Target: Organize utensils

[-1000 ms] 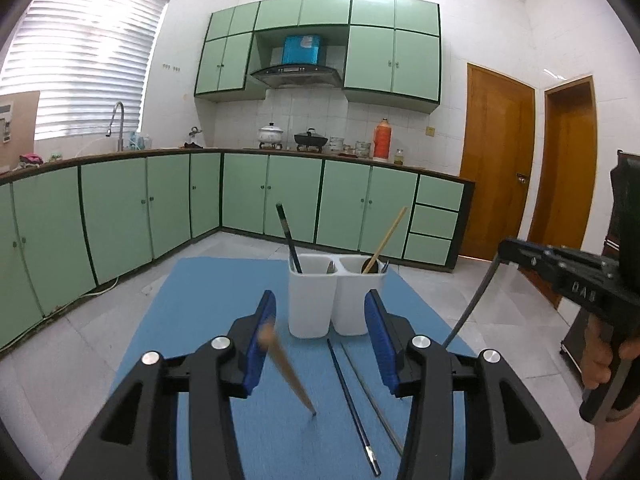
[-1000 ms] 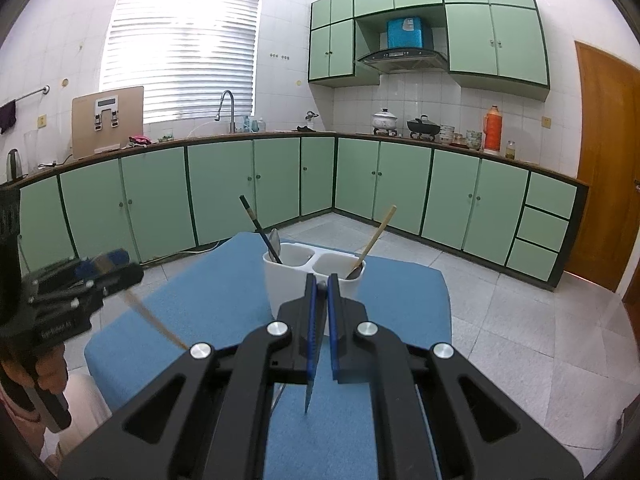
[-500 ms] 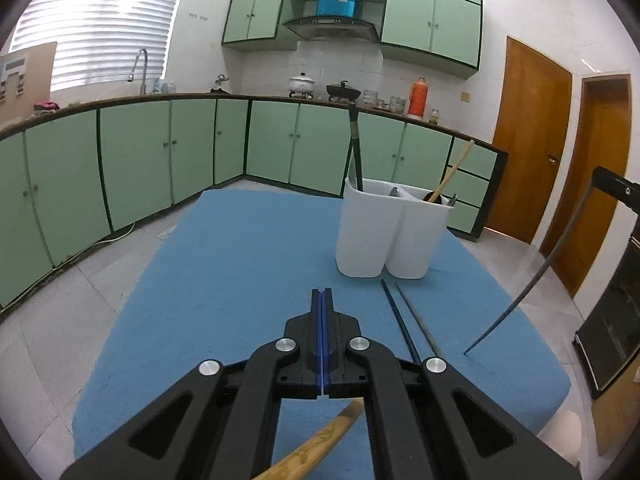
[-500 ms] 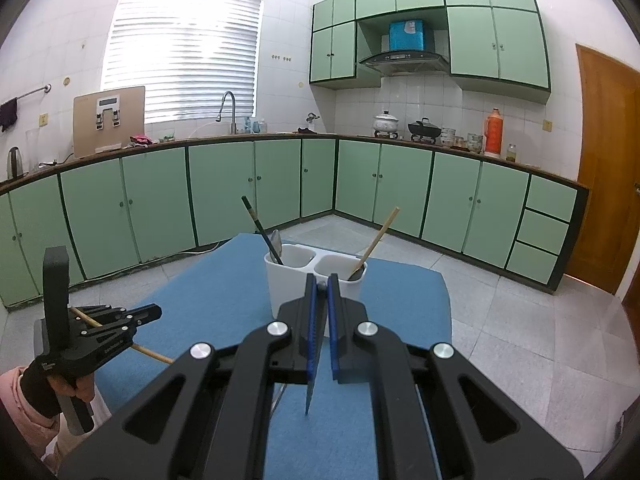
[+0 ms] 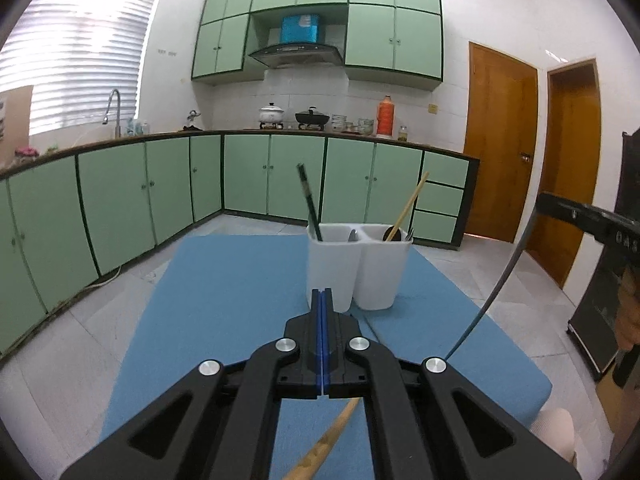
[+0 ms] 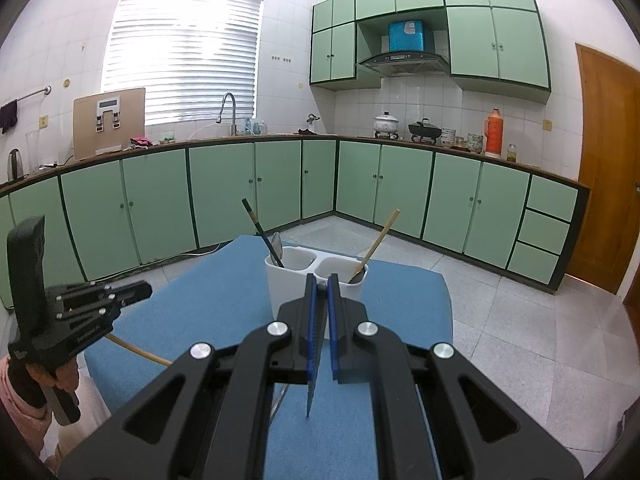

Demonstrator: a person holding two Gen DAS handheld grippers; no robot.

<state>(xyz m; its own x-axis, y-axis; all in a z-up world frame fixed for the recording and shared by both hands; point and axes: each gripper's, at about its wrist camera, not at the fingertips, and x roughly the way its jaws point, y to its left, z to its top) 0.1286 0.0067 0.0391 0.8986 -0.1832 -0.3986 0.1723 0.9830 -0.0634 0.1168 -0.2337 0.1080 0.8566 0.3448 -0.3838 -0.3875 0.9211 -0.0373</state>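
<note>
Your left tongs (image 5: 322, 308) pinch a wooden chopstick (image 5: 324, 446); your right tongs (image 6: 321, 296) pinch a dark chopstick (image 6: 313, 376); no writing is readable.

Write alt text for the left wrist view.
The left gripper, shut on a wooden chopstick that sticks out beneath it, faces a white two-compartment utensil holder on a blue mat; green kitchen cabinets stand behind.

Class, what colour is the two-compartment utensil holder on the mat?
White. The holder shows best in the left wrist view.
</note>
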